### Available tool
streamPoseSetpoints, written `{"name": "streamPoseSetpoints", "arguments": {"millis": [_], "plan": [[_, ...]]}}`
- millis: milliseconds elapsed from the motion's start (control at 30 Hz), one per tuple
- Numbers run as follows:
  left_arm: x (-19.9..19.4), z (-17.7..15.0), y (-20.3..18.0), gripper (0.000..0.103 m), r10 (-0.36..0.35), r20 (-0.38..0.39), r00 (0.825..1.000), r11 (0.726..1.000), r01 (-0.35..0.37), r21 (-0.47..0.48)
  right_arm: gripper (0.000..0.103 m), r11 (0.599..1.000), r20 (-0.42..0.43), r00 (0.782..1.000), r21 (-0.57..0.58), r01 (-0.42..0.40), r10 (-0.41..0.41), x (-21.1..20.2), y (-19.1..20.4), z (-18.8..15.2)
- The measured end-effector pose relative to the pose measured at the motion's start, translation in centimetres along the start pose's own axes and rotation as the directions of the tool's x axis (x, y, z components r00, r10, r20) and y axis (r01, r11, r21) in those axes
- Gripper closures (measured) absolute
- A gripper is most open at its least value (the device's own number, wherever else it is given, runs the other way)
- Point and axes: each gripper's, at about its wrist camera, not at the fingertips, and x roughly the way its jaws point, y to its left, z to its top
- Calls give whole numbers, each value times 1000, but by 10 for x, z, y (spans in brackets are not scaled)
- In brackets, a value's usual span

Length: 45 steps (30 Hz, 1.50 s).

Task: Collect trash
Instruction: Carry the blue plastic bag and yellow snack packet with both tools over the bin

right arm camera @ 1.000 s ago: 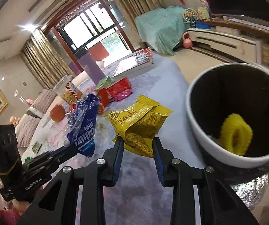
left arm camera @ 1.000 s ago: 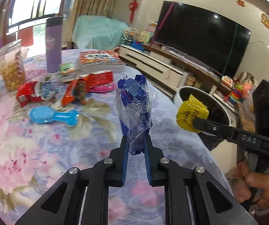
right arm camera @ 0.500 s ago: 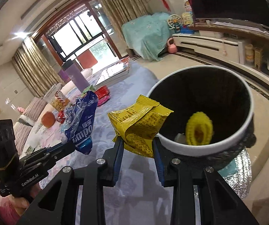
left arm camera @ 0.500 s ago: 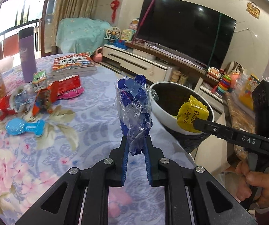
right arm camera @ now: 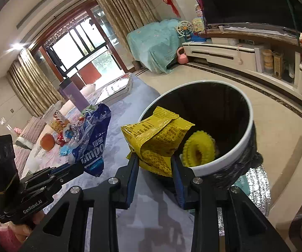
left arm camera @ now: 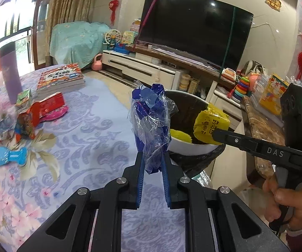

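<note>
Gripper on the left [left arm camera: 152, 163] is clamped on our crumpled blue-and-clear wrapper [left arm camera: 151, 126], which stands upright from between its blue pads; in the right wrist view the same wrapper [right arm camera: 93, 145] hangs at nine o'clock of the other gripper. We hold the right gripper [right arm camera: 154, 163] closed on a yellow snack packet [right arm camera: 157, 138], pinched at its lower end, the packet tilted toward one o'clock and overlapping the near rim of the bin. We note the white-rimmed bin [right arm camera: 246, 132], lined in black, standing off the edge of the surface at two o'clock from the right gripper; a yellow ring-shaped item [right arm camera: 199, 149] already lies inside it. From the left wrist view the yellow packet [left arm camera: 211, 124] sits over the bin [left arm camera: 193, 148] at three o'clock of the blue wrapper, close beside it but apart. We record the floral-clothed surface [left arm camera: 83, 130] below both grippers. Further wrappers, red and orange [left arm camera: 37, 113], remain on it at ten o'clock, with a blue toy [left arm camera: 9, 156] at nine o'clock and a stack of books [left arm camera: 60, 79] beyond at eleven o'clock.
</note>
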Motion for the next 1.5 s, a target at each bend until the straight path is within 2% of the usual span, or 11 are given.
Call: {"name": "streamPoseSetpoints", "arguments": {"millis": [367, 800, 1500], "plan": [[24, 20, -21, 88, -22, -19, 1000, 999, 23, 40, 71, 999, 11, 999, 18, 51, -51, -8, -19, 6], [58, 42, -32, 88, -50, -52, 997, 998, 51, 28, 71, 996, -1, 997, 22, 81, -81, -8, -33, 17], [97, 62, -43, 87, -34, -111, 993, 999, 38, 31, 71, 991, -51, 990, -7, 130, -131, 5, -47, 33]]}}
